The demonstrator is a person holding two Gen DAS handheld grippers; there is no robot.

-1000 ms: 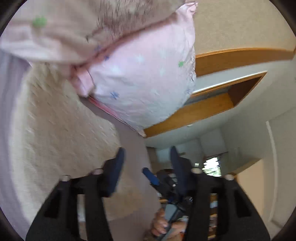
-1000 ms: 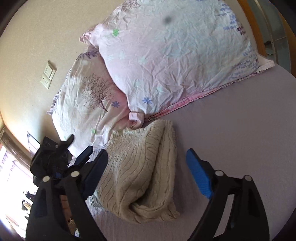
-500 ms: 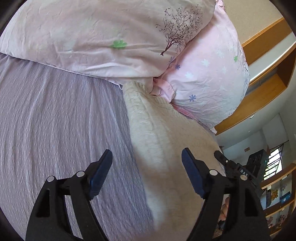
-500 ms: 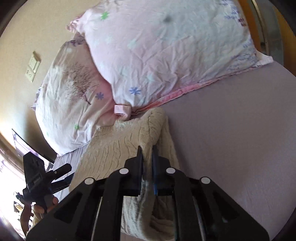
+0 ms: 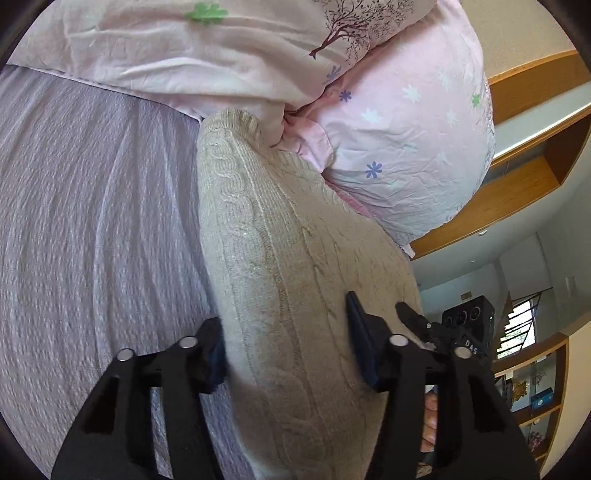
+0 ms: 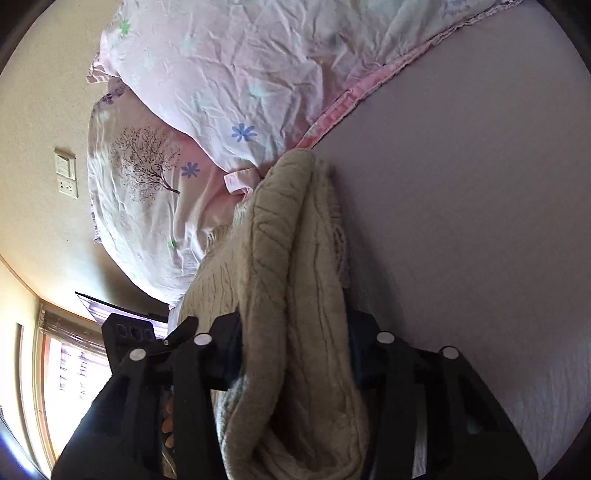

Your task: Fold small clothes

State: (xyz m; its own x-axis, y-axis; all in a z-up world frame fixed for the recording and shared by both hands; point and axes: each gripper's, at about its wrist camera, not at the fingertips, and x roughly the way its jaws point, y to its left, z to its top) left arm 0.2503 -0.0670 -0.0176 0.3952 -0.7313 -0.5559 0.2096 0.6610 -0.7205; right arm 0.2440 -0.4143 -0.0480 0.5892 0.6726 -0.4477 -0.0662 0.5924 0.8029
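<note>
Straddling one folded sweater (image 5: 295,280), two grippers, left gripper (image 5: 286,334), right gripper (image 6: 295,350), two pillows (image 6: 229,66).

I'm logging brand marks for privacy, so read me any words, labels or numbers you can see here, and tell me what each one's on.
"DAS": white letters on the black body of the right gripper, seen from the left wrist camera; the letters that follow are cut off.
Lilac print at the top edge of the upper pillow: too blurred to read.
Sweater, bedsheet, wall switch: no text visible.
</note>
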